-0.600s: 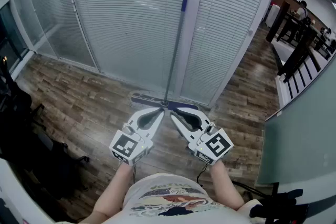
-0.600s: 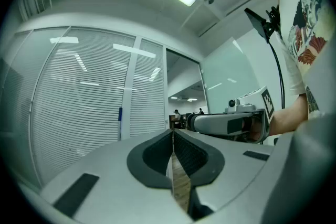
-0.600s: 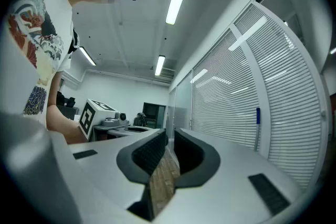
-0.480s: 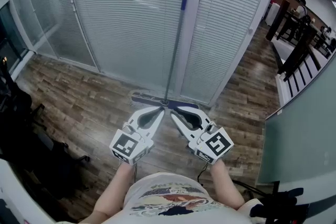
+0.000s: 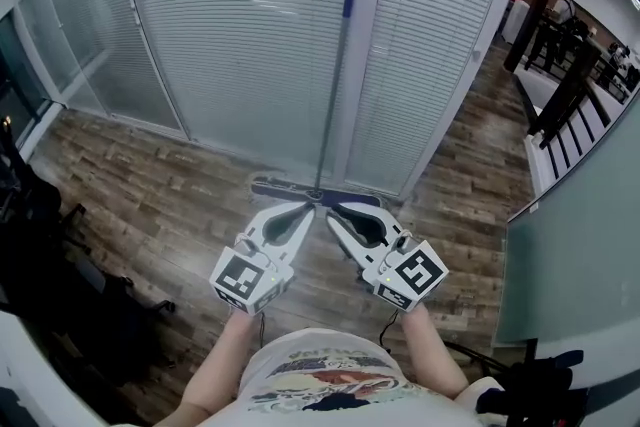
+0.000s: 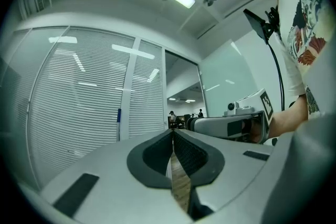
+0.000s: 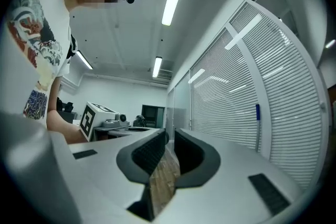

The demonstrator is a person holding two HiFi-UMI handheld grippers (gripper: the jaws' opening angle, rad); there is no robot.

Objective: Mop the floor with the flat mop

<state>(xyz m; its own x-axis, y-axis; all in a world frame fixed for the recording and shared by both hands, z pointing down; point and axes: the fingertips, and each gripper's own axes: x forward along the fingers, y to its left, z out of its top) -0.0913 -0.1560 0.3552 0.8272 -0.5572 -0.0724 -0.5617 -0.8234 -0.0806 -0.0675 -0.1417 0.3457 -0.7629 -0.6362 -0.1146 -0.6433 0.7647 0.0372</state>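
The flat mop stands upright against the white blinds. Its grey handle ends in a blue grip, and its dark flat head rests on the wood floor. My left gripper and right gripper are held side by side just in front of the mop head, tips close together, both shut and empty. The blue grip shows left of the jaws in the left gripper view, where the left gripper is shut. It shows right of the shut right gripper in the right gripper view.
A glass wall with white blinds runs across ahead. Dark office chairs and gear crowd the left side. A frosted glass partition stands at the right, with dark tables and chairs beyond it. Wood floor lies around the mop.
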